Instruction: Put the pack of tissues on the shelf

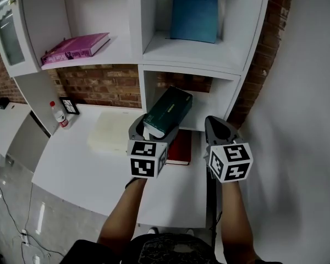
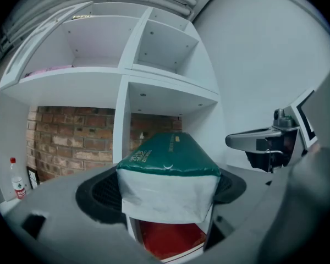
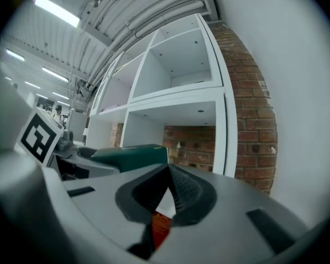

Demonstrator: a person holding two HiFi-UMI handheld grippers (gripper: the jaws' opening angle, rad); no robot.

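The pack of tissues (image 1: 168, 111) is dark green with a white end, and my left gripper (image 1: 154, 127) is shut on that end. It hangs tilted above the table, its far end pointing at the lower shelf compartment (image 1: 195, 99). In the left gripper view the pack (image 2: 168, 166) fills the gap between the jaws. My right gripper (image 1: 216, 126) is just to its right, shut with nothing in it; in its own view the right gripper (image 3: 169, 187) has its jaws touching, and the pack (image 3: 133, 154) shows to the left.
A red book (image 1: 181, 147) lies on the white table (image 1: 71, 169) under the grippers. A pink book (image 1: 77, 47) lies on the left shelf, and a blue book (image 1: 194, 14) stands in the upper compartment. A bottle (image 1: 58, 114) and a small frame (image 1: 69, 105) stand at left. A white wall is on the right.
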